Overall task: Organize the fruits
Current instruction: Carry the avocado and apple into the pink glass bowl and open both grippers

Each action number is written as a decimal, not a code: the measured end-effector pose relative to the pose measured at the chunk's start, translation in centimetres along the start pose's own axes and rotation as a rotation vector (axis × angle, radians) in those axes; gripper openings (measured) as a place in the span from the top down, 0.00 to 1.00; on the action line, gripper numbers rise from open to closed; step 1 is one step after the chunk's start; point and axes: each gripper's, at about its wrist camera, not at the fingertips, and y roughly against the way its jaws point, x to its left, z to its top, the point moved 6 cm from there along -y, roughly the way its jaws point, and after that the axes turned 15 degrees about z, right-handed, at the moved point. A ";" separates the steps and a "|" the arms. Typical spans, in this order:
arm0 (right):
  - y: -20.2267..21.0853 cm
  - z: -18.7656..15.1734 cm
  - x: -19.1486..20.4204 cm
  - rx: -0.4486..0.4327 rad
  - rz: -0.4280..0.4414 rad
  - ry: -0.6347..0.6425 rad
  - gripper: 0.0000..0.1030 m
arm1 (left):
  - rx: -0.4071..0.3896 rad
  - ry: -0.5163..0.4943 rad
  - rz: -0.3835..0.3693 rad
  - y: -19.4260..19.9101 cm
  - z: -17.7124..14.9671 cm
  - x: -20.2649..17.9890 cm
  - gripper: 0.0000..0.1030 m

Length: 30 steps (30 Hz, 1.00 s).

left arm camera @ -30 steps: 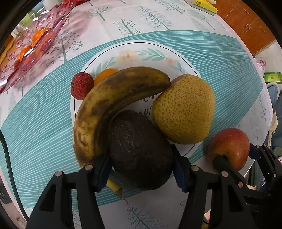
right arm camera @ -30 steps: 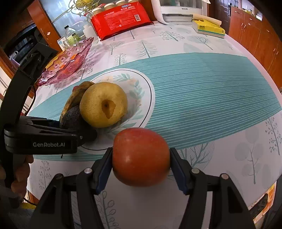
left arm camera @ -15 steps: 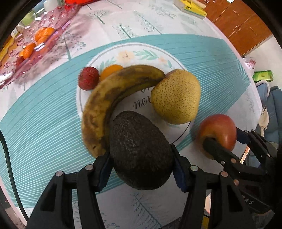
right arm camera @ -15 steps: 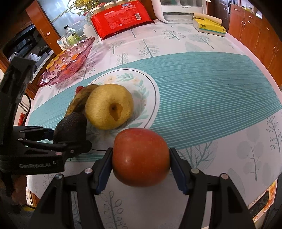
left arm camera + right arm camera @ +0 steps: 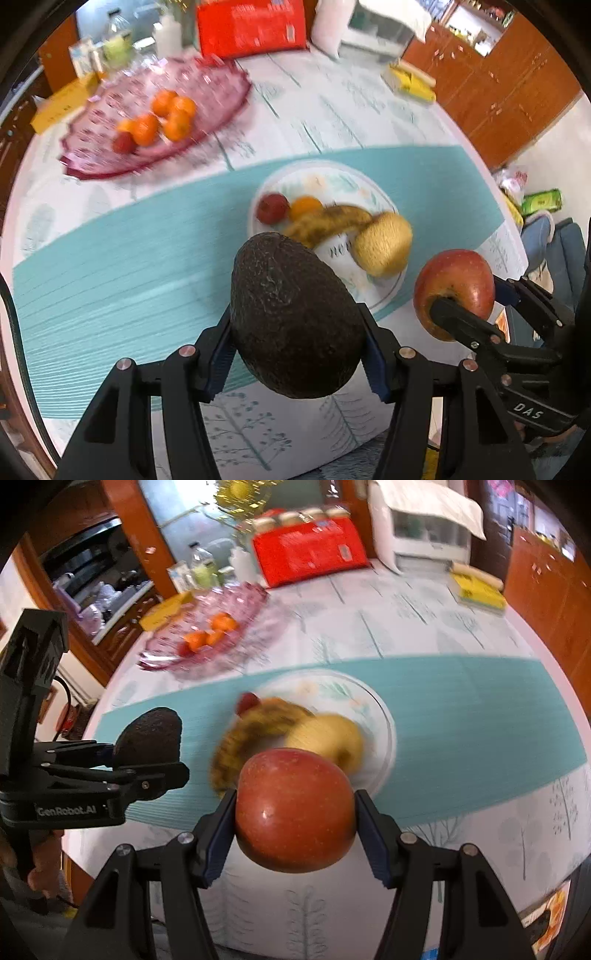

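Two fruits were clamped off the table, near the white plate (image 5: 380,306). The avocado (image 5: 295,314), long axis roughly along the fingers and narrow end pointing away toward the plate, was pinched across its belly by the left gripper (image 5: 297,352), blue pads pressed on both sides. Just right of it, the apple (image 5: 293,810) sat squeezed between the pads of the right gripper (image 5: 295,830), its dimpled end turned toward the left-wrist camera. Both grippers pointed steeply down over the near rim of the plate, side by side and apart. On the plate lay a spotted banana (image 5: 325,223), curving from the pear (image 5: 384,243) at its right toward a strawberry (image 5: 272,208) and a small orange (image 5: 304,206) at the far left. Beyond the plate, far left, stood a pink glass dish (image 5: 207,88) holding oranges; the view was blurred.
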 end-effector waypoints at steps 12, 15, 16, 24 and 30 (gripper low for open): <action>1.7 9.6 8.0 -0.081 0.066 0.171 0.40 | -0.223 0.080 0.152 6.0 5.9 8.6 0.43; 1.8 13.2 9.6 -0.107 0.072 0.215 0.40 | -0.278 0.096 0.203 7.7 8.2 11.3 0.43; 1.8 14.4 10.1 -0.114 0.072 0.228 0.40 | -0.300 0.102 0.223 8.3 9.2 12.3 0.43; -0.7 23.9 11.1 -0.175 0.068 0.238 0.40 | -0.352 0.156 0.289 9.1 14.1 16.8 0.43; -5.9 28.3 9.7 -0.157 0.057 0.182 0.40 | -0.303 0.199 0.293 4.8 16.6 18.0 0.43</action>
